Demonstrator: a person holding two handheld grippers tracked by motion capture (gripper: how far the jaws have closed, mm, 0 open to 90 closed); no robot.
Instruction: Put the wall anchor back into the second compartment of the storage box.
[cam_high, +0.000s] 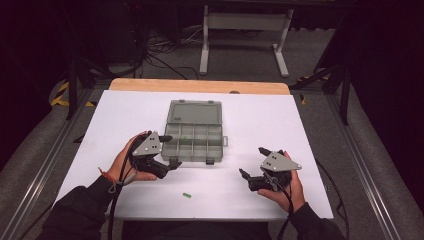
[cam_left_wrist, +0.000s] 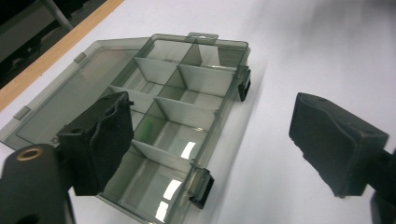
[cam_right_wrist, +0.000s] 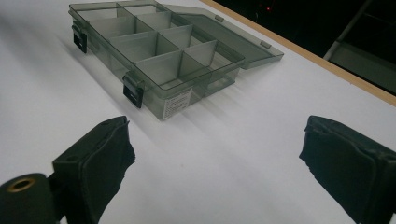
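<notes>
White table (cam_high: 120, 115), w/ a clear grey compartment box (cam_high: 195, 142) near its middle, lid (cam_high: 195, 111) laid flat open on the far side. Everything below is placed rel. to that box.

Left gripper (cam_high: 167, 150) sits at the box's left end, jaws wide apart, nothing between the pads; one jaw reaches over the box's left compartments, the other hangs just off its near edge. Right gripper (cam_high: 253, 162) is well apart from the box, off its near-right corner, jaws also spread wide and holding nothing.

Small green piece (cam_left_wrist: 148, 127) lies inside a box compartment, near the left end. Second green piece (cam_high: 187, 195) lies on the table, near side of the box, well apart from it, approx. between the two grippers.
</notes>
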